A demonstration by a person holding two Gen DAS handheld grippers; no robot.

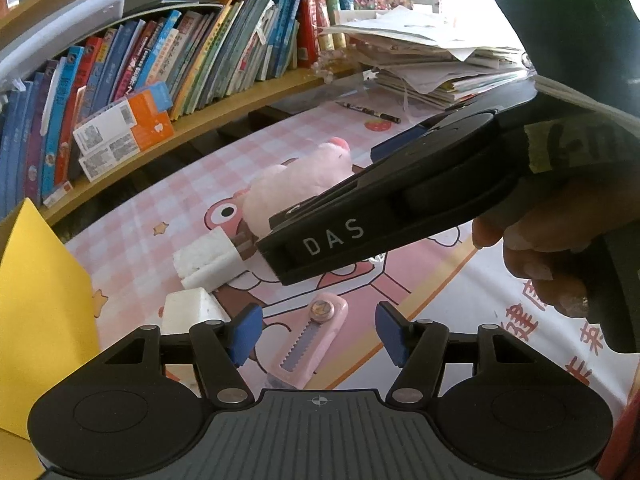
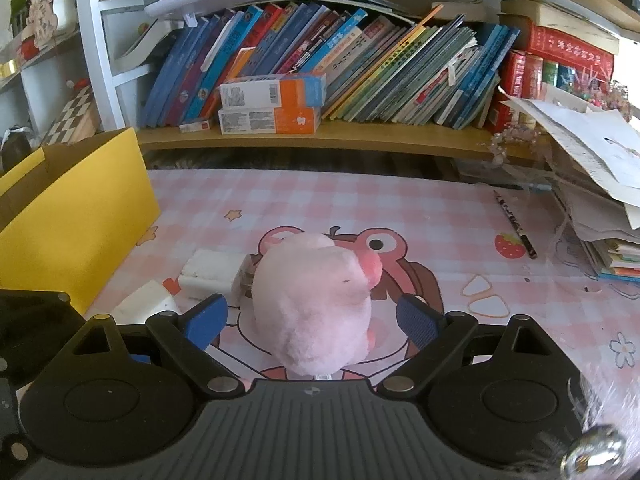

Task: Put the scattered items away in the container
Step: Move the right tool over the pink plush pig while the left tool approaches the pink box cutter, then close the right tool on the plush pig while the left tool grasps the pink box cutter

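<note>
Straddling the pink plush toy (image 2: 316,308), the right tongs (image 2: 316,320) stand spread wide, one blue pad at nine o'clock of the toy and one at three, neither pressing the fur as far as I can tell; the wide stance suits a soft, bulky thing that needs room before it is squeezed; the toy lies on the worktop (image 2: 460,216), a pink checked mat with a cartoon print, and is not yet lifted.

The left tongs (image 1: 318,332) sit about half spread, pads at either side of the pink utility knife (image 1: 310,336), which lies flat on the worktop pointing roughly from six to twelve o'clock in the left wrist view; a gap shows between each pad and the knife, so nothing is pinched yet; the narrower spread fits a slim handle.

The yellow container (image 2: 76,220) stands at nine to ten o'clock of the toy, its open top upward, close enough that either hand could carry over with a short swing; two white chargers wait between it and the toy: the white charger (image 2: 212,274) with its prongs touching the plush, and the second white block (image 2: 146,306) nearer the container's wall. A pen (image 2: 516,226) lies at two o'clock, well apart.

Judging by the layout, both hands are lined up for a paired grasp; the plush may drag the charger along when it rises.
</note>
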